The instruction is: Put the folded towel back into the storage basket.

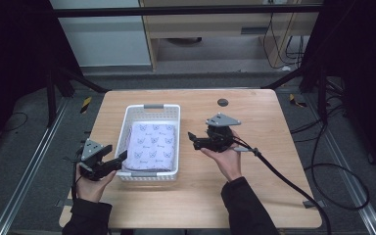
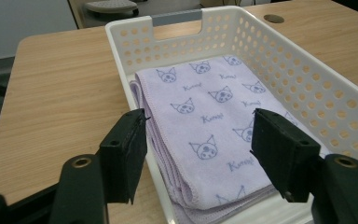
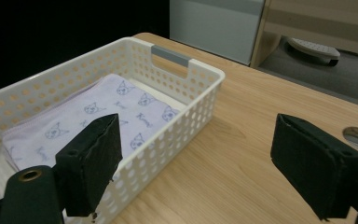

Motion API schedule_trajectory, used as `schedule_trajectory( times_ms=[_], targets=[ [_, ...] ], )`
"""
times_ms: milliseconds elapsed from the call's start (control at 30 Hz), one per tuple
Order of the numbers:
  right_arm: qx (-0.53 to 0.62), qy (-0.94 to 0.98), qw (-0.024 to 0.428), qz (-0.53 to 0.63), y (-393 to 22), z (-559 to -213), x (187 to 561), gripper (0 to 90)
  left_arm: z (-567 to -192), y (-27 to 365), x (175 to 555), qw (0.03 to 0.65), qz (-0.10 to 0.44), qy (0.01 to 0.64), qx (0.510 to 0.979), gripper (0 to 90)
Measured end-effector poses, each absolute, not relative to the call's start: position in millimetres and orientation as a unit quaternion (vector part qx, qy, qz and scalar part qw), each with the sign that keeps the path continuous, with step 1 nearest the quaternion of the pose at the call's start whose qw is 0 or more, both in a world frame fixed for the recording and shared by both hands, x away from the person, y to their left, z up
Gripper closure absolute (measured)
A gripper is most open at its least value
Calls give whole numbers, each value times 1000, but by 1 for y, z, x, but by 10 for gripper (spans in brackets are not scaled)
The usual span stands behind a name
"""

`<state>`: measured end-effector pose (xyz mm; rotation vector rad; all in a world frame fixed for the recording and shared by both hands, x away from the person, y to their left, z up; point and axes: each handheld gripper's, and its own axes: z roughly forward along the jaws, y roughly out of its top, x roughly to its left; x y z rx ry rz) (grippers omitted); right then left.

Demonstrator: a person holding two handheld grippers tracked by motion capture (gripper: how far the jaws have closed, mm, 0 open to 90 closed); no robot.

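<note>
Folded towel (image 1: 152,140) in basket (image 1: 125,126) (flat)

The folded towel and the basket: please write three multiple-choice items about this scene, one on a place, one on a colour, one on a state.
1. Where does the folded towel lie?
A. inside the white basket
B. on the bare table
C. between the jaws of the right tool

2. What colour is the towel?
A. green
B. pale purple with cat-face prints
C. plain red

3. How do the jaws of the left tool stand?
A. shut on the towel
B. shut on the basket rim
C. open, with nothing gripped

Key: 1 A, the basket walls surround the towel; 2 B, the left gripper view shows lilac cloth with printed faces; 3 C, the jaws stand apart above the towel.
</note>
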<state>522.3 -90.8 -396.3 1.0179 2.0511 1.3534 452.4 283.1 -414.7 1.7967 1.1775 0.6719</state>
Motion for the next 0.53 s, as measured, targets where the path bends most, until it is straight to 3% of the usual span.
schedule_trajectory(
  times_ms=[533],
  targets=[
    [420, 721, 240, 497, -192, -435, 475, 166, -421, 297, 448, 434, 277, 478, 712, 288]
  ],
)
